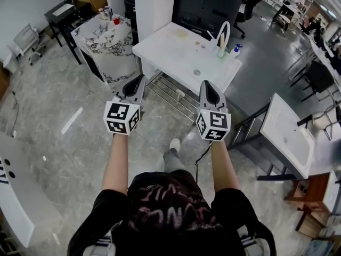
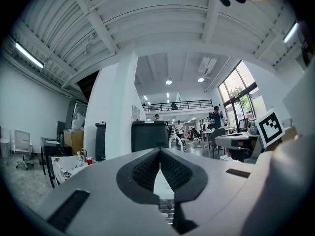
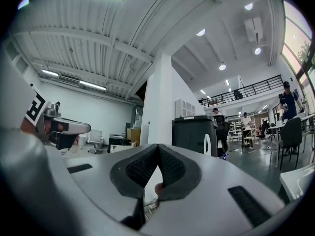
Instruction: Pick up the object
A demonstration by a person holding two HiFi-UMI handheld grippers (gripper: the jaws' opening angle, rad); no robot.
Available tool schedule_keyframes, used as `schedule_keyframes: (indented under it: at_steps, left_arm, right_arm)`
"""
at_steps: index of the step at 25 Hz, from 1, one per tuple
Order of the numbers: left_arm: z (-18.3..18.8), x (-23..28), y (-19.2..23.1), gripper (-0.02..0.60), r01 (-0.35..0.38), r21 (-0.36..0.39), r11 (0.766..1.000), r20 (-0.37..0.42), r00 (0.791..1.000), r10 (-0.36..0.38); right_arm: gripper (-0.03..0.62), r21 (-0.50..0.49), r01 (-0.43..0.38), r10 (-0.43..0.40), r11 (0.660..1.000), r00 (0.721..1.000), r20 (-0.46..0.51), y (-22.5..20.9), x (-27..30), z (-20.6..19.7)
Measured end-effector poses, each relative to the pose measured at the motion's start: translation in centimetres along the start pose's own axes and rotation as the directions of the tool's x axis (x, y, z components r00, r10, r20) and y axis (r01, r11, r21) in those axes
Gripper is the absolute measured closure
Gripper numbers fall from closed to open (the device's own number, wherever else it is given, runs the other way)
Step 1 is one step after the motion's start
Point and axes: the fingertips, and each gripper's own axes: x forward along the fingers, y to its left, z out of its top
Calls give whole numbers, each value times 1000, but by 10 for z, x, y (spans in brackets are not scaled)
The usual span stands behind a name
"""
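Observation:
A white table (image 1: pixel 170 55) stands ahead of me and bears several small items: a little round piece (image 1: pixel 197 72), a green bottle (image 1: pixel 221 51), a blue-capped bottle (image 1: pixel 235 50) and a white loop-shaped handle (image 1: pixel 225 33). Which one the task means I cannot tell. My left gripper (image 1: pixel 139 79) is held level short of the table's near edge, jaws shut and empty, and its pads meet at the tip in the left gripper view (image 2: pixel 159 151). My right gripper (image 1: pixel 206 84) hangs beside it over the same edge, shut with nothing held (image 3: pixel 158 146).
A wire rack (image 1: pixel 170 92) sits under the white table. At the back left is a marble-topped table (image 1: pixel 106 41) with a red cup (image 1: pixel 115 19). A black cabinet (image 1: pixel 205 4) stands behind, a second white table (image 1: pixel 287 132) at the right, and chairs (image 1: pixel 319 76) beyond it.

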Motion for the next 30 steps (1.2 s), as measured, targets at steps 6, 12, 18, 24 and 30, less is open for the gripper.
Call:
schedule_keyframes:
  at_steps: [6, 12, 18, 24, 30]
  left_arm:
    - [-8, 14, 14, 565, -2, 9, 1000, -11, 1000, 2]
    - [-21, 48, 33, 565, 4, 11, 1000, -33, 999, -4]
    - [-36, 102, 61, 565, 1, 13, 1000, -58, 998, -1]
    - [-48, 175, 91, 563, -5, -19, 1000, -75, 997, 3]
    - [-52, 262, 112, 565, 0, -28, 1000, -93, 996, -3]
  right_arm:
    - [580, 17, 3, -3, 1000, 1000, -1, -2, 22, -7]
    - [580, 10, -2, 2, 1000, 1000, -14, -9, 64, -18]
    - [580, 17, -9, 10, 1000, 1000, -22, -25, 124, -30]
    - [580, 26, -13, 14, 1000, 999, -41, -54, 197, -42]
    - [580, 31, -13, 14, 999, 999, -52, -95, 275, -49]
